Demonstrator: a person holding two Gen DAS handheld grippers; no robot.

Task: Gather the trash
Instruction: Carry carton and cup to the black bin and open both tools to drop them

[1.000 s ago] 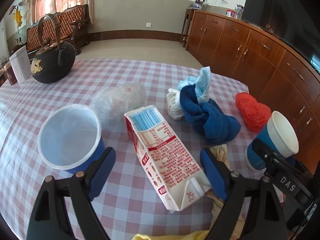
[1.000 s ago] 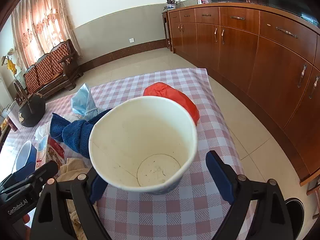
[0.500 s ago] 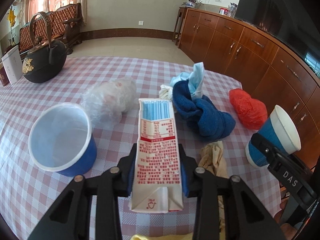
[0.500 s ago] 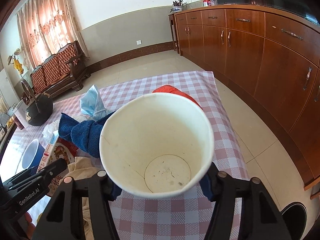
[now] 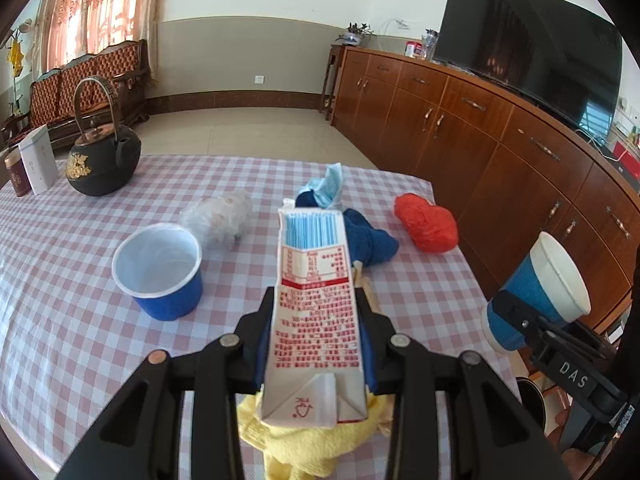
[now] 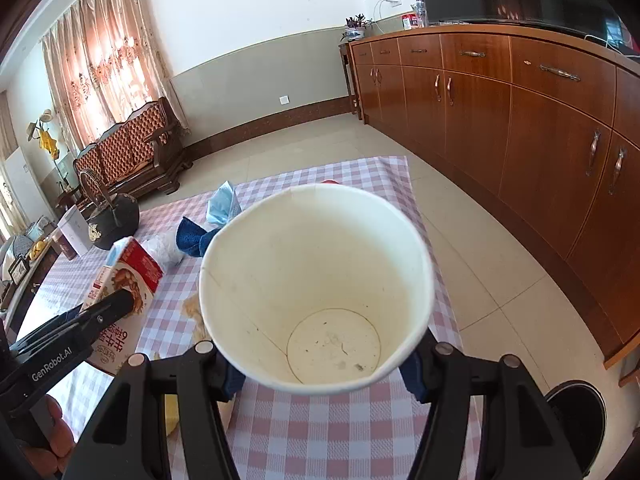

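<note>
On the table (image 5: 60, 300), covered in a red-and-white check cloth, a white box (image 5: 39, 164) and a dark tin (image 5: 16, 178) stand at the far left edge, with a black iron kettle (image 5: 103, 160) just beside them. Nearer the middle sits an empty blue tub (image 5: 162, 270) with a white lining, upright, and a crumpled clear plastic bag (image 5: 218, 220) lies touching its far side.

The left gripper (image 5: 316, 340) holds the milk carton (image 5: 316, 300) clear of the cloth: its jaws are narrowed onto the carton's two long sides, the pads pressing on the lower half, the folded base end towards the camera and the barcode end pointing away. A yellow cloth (image 5: 304, 444) lies under the gripper at the near edge.

Beyond the carton a blue towel (image 5: 372, 240) lies bunched, with a pale blue face mask (image 5: 330, 184) on its far end. A red bundle (image 5: 426, 224) lies near the right edge of the table, apart from the towel.

Off the right edge, above the floor, the right gripper (image 6: 320, 364) grips the paper cup (image 6: 316, 280), blue outside and white within. Its jaws close on the cup's lower wall from either side, the open mouth tilted towards the camera, the inside empty but for faint specks. A dark round bin (image 6: 576, 420) stands on the floor at the lower right of the right wrist view.
</note>
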